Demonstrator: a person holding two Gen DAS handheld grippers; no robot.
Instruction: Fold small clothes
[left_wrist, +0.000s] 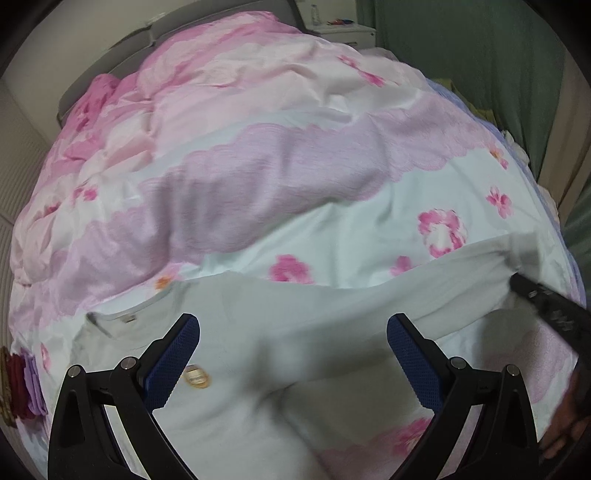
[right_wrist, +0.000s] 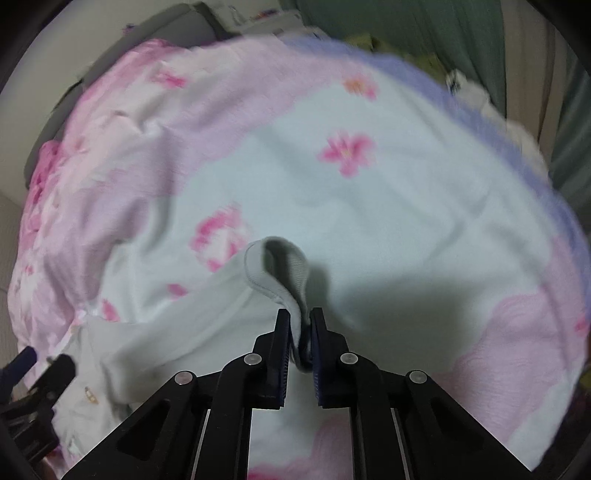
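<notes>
Right tongs (right_wrist: 300, 334) clenched on a cuff of the white garment (left_wrist: 332, 325), pads pinching the fabric. Left tongs (left_wrist: 293, 343) spread wide above the garment, nothing between them. Garment lies on the bed's floral quilt (left_wrist: 258, 166), crumpled. Folded red and purple cloths (left_wrist: 26, 384) beside it at the left edge; green curtain (left_wrist: 461, 48) behind.

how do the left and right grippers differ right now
The left gripper has its jaws spread wide, hovering over the white garment with nothing between them. The right gripper has its jaws shut on a cuff-like edge of the garment, which loops up ahead of the pads. Both are black with blue pads and point down at the floral quilt.
</notes>
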